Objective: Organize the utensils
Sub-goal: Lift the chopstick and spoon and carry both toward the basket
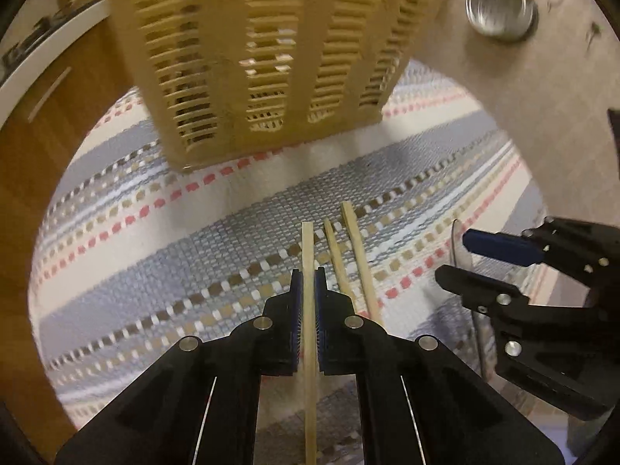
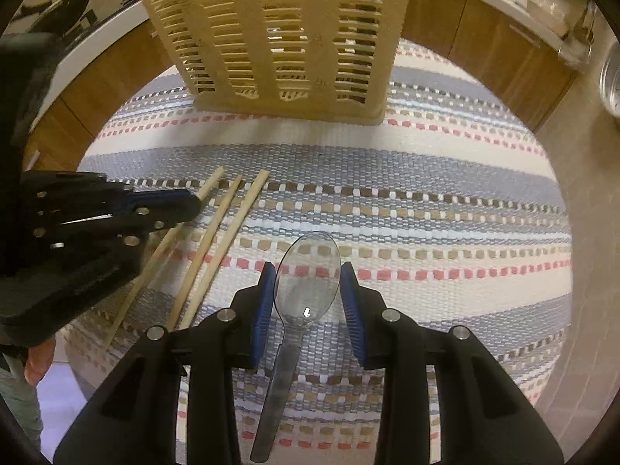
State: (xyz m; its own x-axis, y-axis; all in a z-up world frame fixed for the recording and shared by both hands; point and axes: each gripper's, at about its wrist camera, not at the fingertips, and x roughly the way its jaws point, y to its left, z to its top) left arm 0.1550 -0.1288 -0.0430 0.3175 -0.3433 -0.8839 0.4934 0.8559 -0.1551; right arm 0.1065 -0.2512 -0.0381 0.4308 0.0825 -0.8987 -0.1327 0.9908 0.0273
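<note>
Left gripper point(image 1: 309, 277) is clamped on 1 chopstick point(image 1: 308, 248) beside 2 others point(image 1: 350, 255) on the mat point(image 1: 155, 255), right gripper point(image 2: 308, 283) pinches a clear spoon point(image 2: 306, 275) by its bowl, basket point(image 2: 279, 38) stands beyond.

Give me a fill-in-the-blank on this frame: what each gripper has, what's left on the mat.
1. The left gripper is shut on a ____.
2. The spoon between the right gripper's pads is made of clear ____.
3. ____ more chopsticks lie loose on the mat.
4. The basket standing on the mat has ____ sides.

Missing words: chopstick; plastic; two; slatted
</note>
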